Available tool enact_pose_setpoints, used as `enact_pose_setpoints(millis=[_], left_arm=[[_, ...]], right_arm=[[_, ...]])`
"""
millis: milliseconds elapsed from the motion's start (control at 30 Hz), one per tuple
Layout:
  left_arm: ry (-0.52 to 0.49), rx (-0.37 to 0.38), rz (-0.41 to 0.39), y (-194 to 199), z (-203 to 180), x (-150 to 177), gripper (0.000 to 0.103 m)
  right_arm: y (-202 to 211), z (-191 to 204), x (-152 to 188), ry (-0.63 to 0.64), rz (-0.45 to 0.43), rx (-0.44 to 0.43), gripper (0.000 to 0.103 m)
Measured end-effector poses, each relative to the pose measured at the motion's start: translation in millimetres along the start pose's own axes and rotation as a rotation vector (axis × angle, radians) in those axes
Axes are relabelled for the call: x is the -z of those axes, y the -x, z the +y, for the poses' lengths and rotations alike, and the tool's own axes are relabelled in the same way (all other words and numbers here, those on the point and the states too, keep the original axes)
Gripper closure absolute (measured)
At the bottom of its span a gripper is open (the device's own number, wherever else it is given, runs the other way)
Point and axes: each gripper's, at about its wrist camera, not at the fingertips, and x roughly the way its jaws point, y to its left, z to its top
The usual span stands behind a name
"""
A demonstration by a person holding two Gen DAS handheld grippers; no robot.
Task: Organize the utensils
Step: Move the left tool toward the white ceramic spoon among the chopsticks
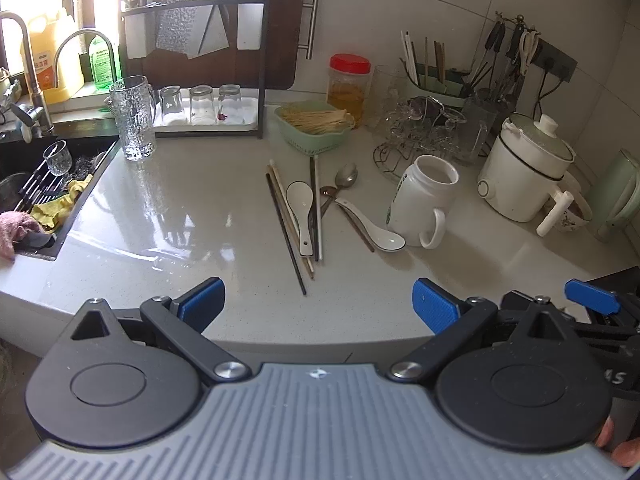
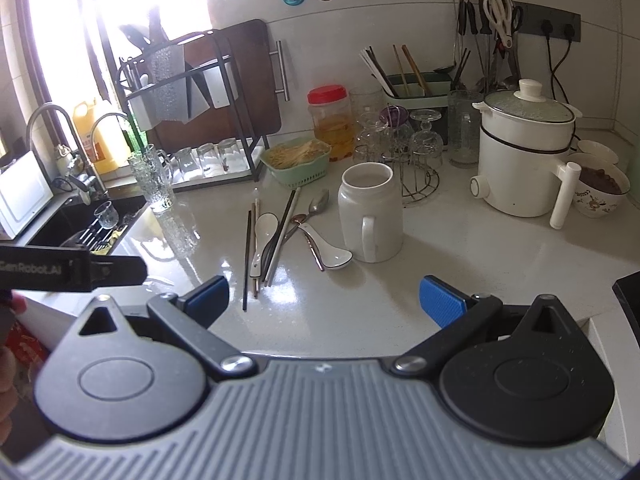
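Ceramic and steel lie mixed in one loose heap on the pale countertop: we count two white ceramic spoons, two metal spoons and several chopsticks, crossing and touching one another, none yet lifted. At about three o'clock of the heap, just beside it, stands the white mug, upright and empty — we judge it the likely receiver. Both tools hover short of the counter edge with nothing between their pads: the left gripper is spread wide, and the right gripper is likewise spread wide. Risks, as we judge them: the chopsticks are thin and flat on a glossy surface, so a pinch may skate off or drag a neighbour along; a ceramic spoon's bowl touches the mug's foot at its seven o'clock, and a careless pull could knock the mug. A tall glass stands near the sink edge, at ten o'clock of the heap — a wide sweep of the left tool could tip it. Glare on the countertop may hide the dark chopstick's tip.
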Motion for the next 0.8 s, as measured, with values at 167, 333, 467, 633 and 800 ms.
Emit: enact_pose_setpoints(millis=[167, 333, 467, 633, 800], left_arm=[[-0.027, -0.011, 0.020, -23, 1, 0, 0.001], [-0.040, -0.001, 0.043, -46, -1, -6, 0.001], [-0.048, 0.015, 0.074, -62, -3, -14, 0.001], [-0.069, 0.003, 0.102, -78, -1, -29, 0.001], [-0.078, -0.010, 0.141, -99, 0, -43, 0.001]], right_arm=[[-10, -2, 4, 0.016, 0.003, -0.003, 0.000], [-20, -12, 9, -0.013, -0.012, -0.001, 0.000], [-32, -18, 7, -0.012, -0.037, 0.033, 0.000], [-46, -23, 2, -0.035, -0.054, 0.045, 0.000], [-59, -22, 3, -0.019, -0.053, 0.081, 0.000]])
